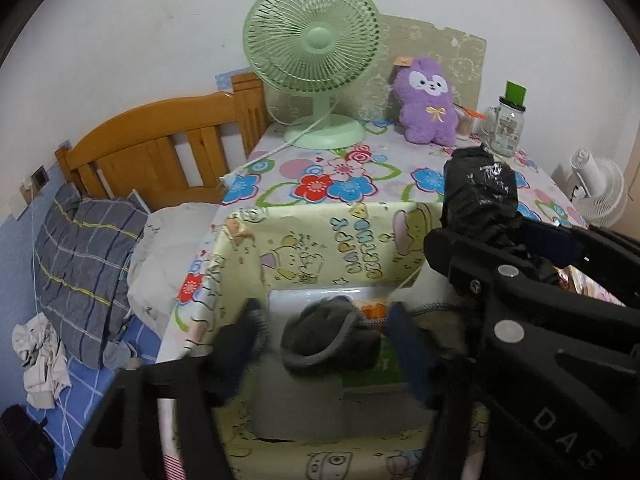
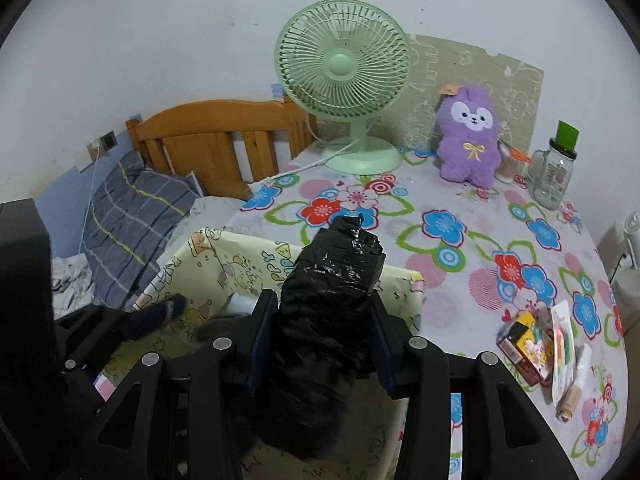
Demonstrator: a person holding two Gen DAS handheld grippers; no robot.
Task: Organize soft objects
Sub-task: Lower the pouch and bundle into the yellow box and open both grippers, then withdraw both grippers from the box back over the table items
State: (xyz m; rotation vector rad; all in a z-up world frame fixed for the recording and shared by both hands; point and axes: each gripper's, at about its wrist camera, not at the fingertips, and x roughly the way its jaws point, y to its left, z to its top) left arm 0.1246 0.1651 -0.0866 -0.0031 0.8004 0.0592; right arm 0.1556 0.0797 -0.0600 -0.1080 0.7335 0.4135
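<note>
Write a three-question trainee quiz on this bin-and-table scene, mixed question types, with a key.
1. True or false: the right gripper is shut on the black bag.
2. What lies inside the bin, between the left gripper's fingers?
A. purple plush
B. grey sock
C. glass jar
3. Fill in: the purple plush sits on the table between the green ____ and the glass jar.

Key: 1 true; 2 B, the grey sock; 3 fan.

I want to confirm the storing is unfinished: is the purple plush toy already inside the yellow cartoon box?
No, the purple plush toy sits on the floral table against the back board, far from the yellow cartoon box.
</note>
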